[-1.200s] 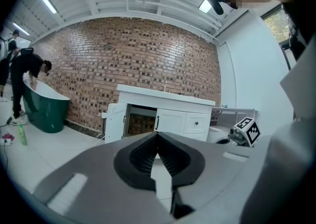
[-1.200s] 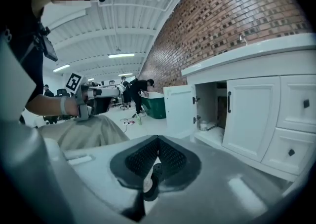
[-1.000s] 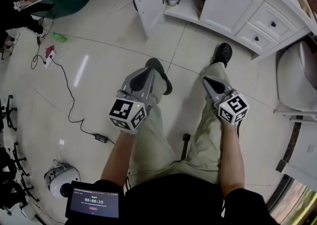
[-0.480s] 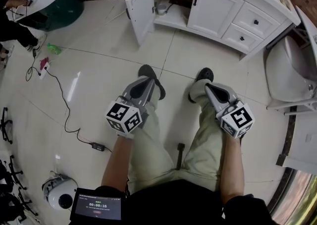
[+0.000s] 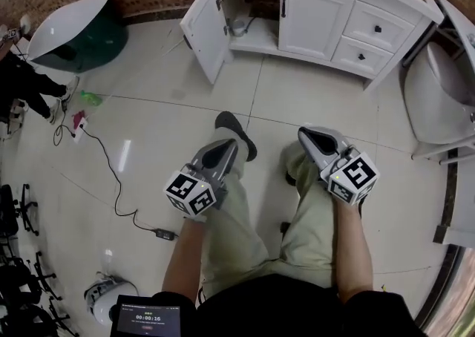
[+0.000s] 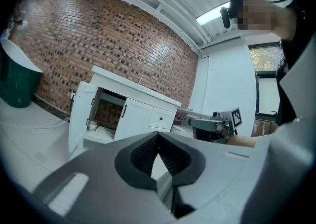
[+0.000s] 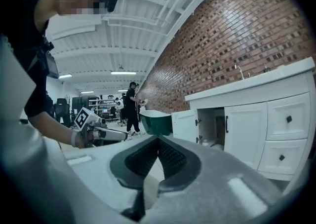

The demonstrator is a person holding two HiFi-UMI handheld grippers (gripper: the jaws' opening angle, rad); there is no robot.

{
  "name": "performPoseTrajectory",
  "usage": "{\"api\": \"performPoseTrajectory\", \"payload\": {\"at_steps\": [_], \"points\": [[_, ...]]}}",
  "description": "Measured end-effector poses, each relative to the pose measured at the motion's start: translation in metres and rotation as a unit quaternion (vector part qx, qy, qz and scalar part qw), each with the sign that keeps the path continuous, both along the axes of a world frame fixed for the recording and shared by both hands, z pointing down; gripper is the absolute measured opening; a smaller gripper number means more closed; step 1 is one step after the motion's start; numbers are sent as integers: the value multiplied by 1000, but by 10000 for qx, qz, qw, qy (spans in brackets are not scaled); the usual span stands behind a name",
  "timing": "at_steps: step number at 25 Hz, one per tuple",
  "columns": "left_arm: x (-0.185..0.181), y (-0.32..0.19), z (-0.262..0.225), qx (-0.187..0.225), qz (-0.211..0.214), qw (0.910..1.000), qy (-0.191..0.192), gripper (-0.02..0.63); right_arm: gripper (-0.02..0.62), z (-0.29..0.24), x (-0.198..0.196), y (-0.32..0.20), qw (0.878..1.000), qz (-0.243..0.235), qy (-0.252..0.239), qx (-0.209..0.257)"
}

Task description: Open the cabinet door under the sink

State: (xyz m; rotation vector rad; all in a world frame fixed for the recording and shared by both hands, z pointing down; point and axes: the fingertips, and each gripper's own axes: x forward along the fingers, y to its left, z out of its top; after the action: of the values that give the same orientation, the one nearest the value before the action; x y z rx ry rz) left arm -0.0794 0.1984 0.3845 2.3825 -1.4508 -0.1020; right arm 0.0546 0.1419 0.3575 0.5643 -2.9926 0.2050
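The white sink cabinet (image 5: 319,1) stands against the brick wall at the top of the head view. Its left door (image 5: 202,30) is swung wide open, showing pipes inside. The door beside it (image 5: 313,21) with a black handle is closed. My left gripper (image 5: 225,145) and right gripper (image 5: 306,133) hover over the person's legs, well back from the cabinet, both shut with nothing between the jaws. The left gripper view shows its closed tips (image 6: 158,138) and the open door (image 6: 79,114). In the right gripper view the closed tips (image 7: 158,141) point toward the open door (image 7: 183,125).
A green tub with a white rim (image 5: 74,27) sits left of the cabinet. A power strip and cable (image 5: 78,122) trail over the tiled floor. A white seat (image 5: 438,90) stands at the right. Another person (image 5: 22,83) is at the left edge.
The view has pulled back and turned, so the cabinet now sits centred and farther off. Both grippers have drifted with the person and stayed shut and empty. The door stays open.
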Motion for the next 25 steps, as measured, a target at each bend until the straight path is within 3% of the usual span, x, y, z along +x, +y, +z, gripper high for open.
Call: {"api": "performPoseTrajectory", "payload": {"at_steps": [6,12,17,22,25], "points": [[10,7,5,-115,155,9992,-357,15,-8,-6,-6,-1,9997,9,-230,-38],[20,23,-36,302,204,9983,-458,15,-8,-2,-4,2,10000,28,6,78],[22,29,-27,383,199,9964,-725,15,-8,-11,12,4,9993,12,-356,58],[0,27,-30,285,7,9990,-353,15,-8,7,-11,17,9997,-59,204,141],[1,30,-33,365,1,9985,-403,15,-8,12,-17,21,9988,-111,432,209]]}}
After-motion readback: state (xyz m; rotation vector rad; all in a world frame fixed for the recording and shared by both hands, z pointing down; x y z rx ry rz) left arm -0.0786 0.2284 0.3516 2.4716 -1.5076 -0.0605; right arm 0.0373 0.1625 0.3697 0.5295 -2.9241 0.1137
